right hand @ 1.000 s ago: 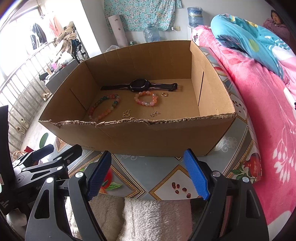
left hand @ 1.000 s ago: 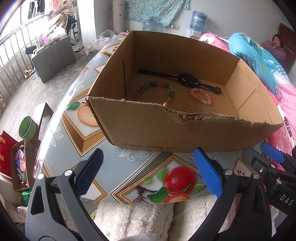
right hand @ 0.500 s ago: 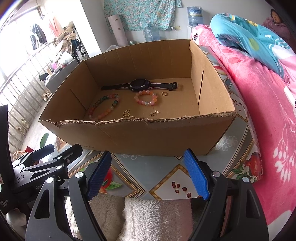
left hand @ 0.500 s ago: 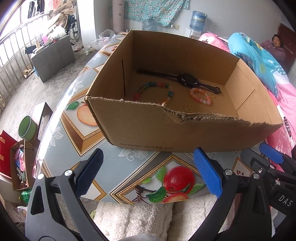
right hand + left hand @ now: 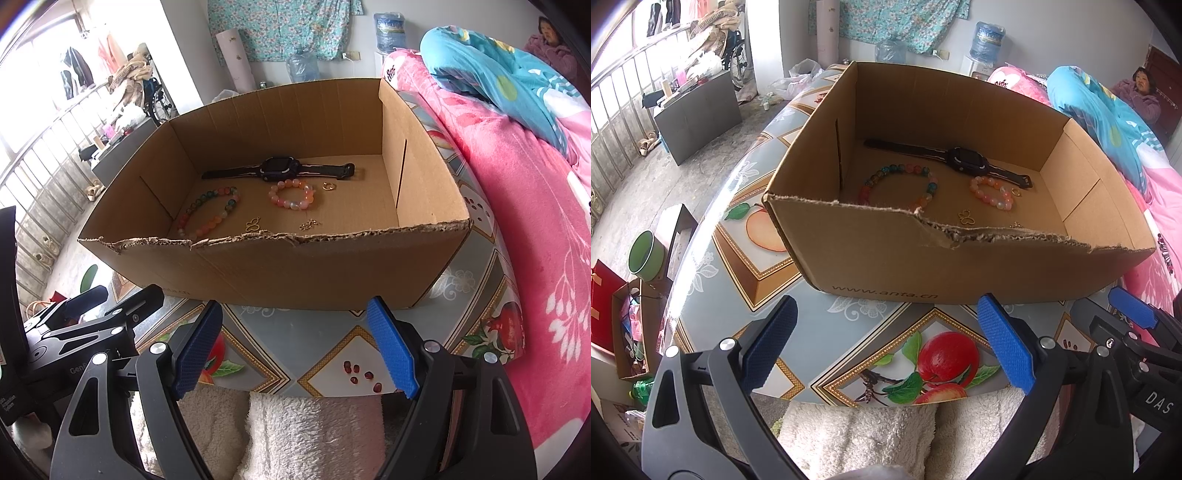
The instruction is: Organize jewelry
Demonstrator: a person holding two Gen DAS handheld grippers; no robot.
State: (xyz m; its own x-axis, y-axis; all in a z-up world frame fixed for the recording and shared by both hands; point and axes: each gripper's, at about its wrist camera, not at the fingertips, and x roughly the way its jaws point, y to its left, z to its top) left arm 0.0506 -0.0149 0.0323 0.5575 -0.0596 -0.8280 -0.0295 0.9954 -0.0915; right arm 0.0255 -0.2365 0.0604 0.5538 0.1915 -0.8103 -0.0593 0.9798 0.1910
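Your left gripper (image 5: 892, 345) hangs over the fruit-print tablecloth (image 5: 731, 295), jaws spread wide, nothing between the blue pads. Your right gripper (image 5: 295, 347) is the same: jaws spread, empty, above the cloth's near edge.

Cardboard box (image 5: 923, 266) sits at 12 o'clock from both claws, its torn front wall just beyond the fingertips, not touching them. All the jewelry lies on the box floor, past that wall.

From the right wrist view:
- Black watch (image 5: 279, 169) farthest back, strap laid flat left to right, at 12 o'clock.
- Pink bead bracelet (image 5: 293, 195) just in front of the watch face, touching or nearly so; can't tell.
- Small gold ring (image 5: 328, 186) at 3 o'clock of the pink bracelet, by the strap's buckle end.
- Multicolour bead bracelet (image 5: 208, 216) at 11 o'clock from your claw, toward the box's left wall.
- Gold butterfly charm (image 5: 253, 224) close behind the torn front edge, between the two bracelets.
- Small gold chain piece (image 5: 309, 223) at 3 o'clock of the charm, apart from it.

From the left wrist view the same pieces sit at 12 to 1 o'clock, the chain piece mostly hidden by the front wall.

A fluffy white fabric (image 5: 295, 435) shows below both claws. Well apart at 1 o'clock, a person (image 5: 1141, 92) by the bedding.
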